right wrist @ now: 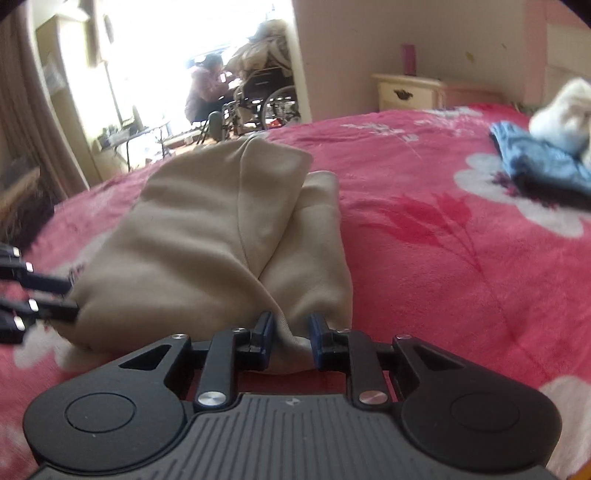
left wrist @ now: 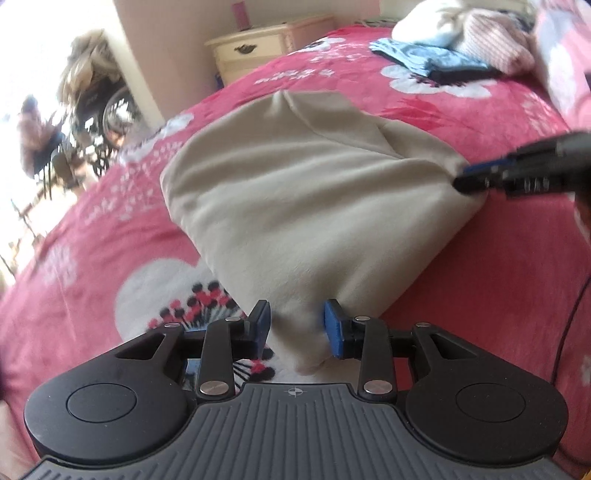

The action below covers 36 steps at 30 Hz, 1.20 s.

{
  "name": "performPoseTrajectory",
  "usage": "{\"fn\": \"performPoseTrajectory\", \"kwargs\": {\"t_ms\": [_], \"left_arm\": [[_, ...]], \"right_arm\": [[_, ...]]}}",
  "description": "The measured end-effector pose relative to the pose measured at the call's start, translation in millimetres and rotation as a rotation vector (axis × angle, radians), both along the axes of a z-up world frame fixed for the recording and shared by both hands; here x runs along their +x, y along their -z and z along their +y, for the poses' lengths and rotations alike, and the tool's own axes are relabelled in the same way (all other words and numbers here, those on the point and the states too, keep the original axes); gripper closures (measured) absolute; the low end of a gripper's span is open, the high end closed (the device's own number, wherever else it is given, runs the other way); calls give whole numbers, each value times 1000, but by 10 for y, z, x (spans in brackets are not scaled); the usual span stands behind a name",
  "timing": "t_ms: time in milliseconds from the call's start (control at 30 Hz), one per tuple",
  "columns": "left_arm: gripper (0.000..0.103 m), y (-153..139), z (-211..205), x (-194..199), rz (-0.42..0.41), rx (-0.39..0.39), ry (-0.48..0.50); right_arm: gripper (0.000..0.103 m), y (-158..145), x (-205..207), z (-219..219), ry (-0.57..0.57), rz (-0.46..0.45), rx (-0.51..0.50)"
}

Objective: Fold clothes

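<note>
A beige garment (left wrist: pixel 295 192) lies folded on a pink floral blanket (left wrist: pixel 480 280) that covers a bed. Its near corner narrows into my left gripper (left wrist: pixel 297 325), which is shut on the bunched cloth. My right gripper (left wrist: pixel 469 177) pinches the garment's right corner at the edge of the left wrist view. In the right wrist view the beige garment (right wrist: pixel 221 229) tapers into my right gripper (right wrist: pixel 291 334), shut on that corner. At the left edge of that view my left gripper (right wrist: pixel 74 299) holds the other corner. The cloth is stretched between the two grippers.
A pile of clothes sits at the far right of the bed: a blue piece (left wrist: pixel 432 59), a white one (left wrist: pixel 424 22), a pink striped one (left wrist: pixel 495 44). A cream nightstand (right wrist: pixel 406 92) stands beyond the bed. A person (right wrist: pixel 207 92) sits by a wheelchair (right wrist: pixel 266 96) in the doorway.
</note>
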<state>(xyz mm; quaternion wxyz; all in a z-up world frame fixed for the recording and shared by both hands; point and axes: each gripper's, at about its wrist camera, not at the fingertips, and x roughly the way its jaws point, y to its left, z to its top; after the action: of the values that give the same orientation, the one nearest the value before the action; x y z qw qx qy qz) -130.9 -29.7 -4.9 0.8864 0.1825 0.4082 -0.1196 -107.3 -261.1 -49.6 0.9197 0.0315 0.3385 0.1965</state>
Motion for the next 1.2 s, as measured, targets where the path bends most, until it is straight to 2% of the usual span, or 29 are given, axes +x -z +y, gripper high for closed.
{"fn": "performPoseTrajectory", "kwargs": {"t_ms": [167,267,367,433,533,667,700,733,767,833,900,1167,1200], "left_arm": [[71,-255,-19,-17,-28,-41,47],[71,-250,-132,71,-35,-43,58],[71,-68,-205,192,3,-51,39],[71,46,-203,244,25,-71,13],[71,60,-146,250,31,-106,-7],[71,78,-147,249,33,-104,-6],[71,80,-152,240,30,-98,-2],[71,82,-158,231,28,-92,1],[71,84,-162,225,25,-87,6],[71,83,-167,227,25,-83,13],[70,80,-175,224,24,-77,20],[70,86,-200,208,17,-60,35],[70,85,-199,205,16,-58,35]], "right_arm": [[81,-284,-1,-135,33,-52,97],[81,-393,199,-139,42,-87,142],[81,-361,551,-70,22,-41,206],[79,-253,794,-37,6,56,260],[78,-60,1133,5,-1,207,325],[78,75,1252,-102,10,265,419],[83,108,1281,-129,13,279,442],[93,141,1309,-156,15,293,466],[99,174,1338,-183,18,307,489],[99,-3,1287,-224,-7,236,518],[100,-193,1229,-213,-23,175,516],[100,83,1129,414,-58,62,-34],[99,56,1133,376,-45,76,-14]]}}
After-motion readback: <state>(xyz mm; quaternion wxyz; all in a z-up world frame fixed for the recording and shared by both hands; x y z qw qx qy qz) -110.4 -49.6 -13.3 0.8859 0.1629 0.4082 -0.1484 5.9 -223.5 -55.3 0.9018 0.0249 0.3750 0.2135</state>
